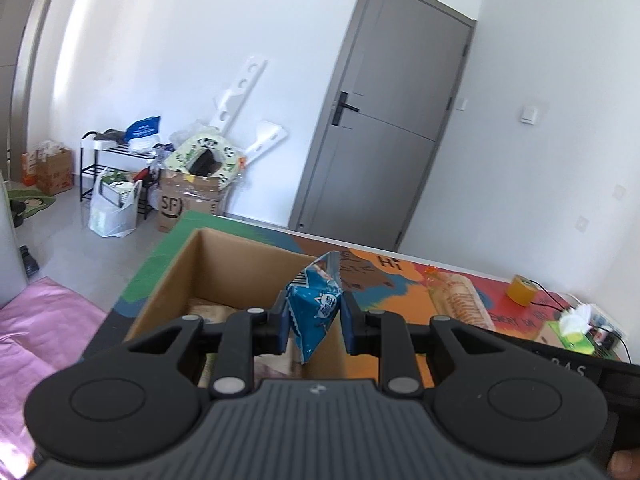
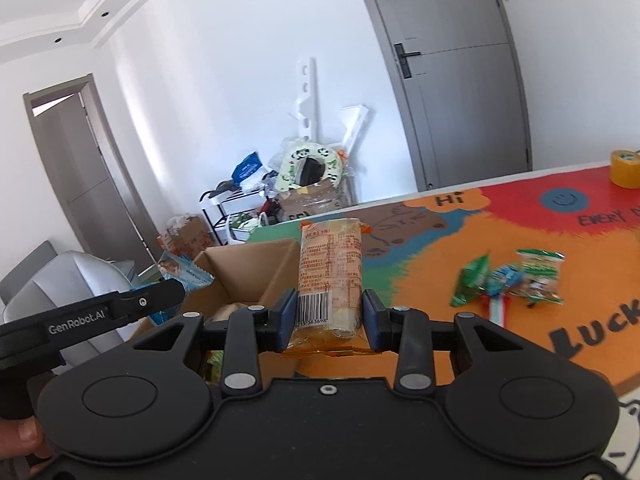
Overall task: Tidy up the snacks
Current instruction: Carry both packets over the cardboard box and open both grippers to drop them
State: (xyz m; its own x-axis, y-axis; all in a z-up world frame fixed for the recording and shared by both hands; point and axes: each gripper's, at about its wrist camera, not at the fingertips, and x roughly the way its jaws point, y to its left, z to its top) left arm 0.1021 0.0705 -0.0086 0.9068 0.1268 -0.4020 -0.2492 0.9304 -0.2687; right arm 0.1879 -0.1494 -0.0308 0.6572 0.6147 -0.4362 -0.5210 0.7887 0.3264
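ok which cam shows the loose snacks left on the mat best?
Right wrist. Its view shows the loose snacks, green and blue packets in a cluster on the orange part of the mat, right of the box. Left wrist doesn't show them; its view faces the box and door.

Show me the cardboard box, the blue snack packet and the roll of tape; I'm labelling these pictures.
cardboard box (image 1: pixel 240 264), left wrist view, inner back wall.
blue snack packet (image 1: pixel 316 312), left wrist view, middle of the wrapper.
roll of tape (image 2: pixel 626 170), right wrist view, yellow outer side.
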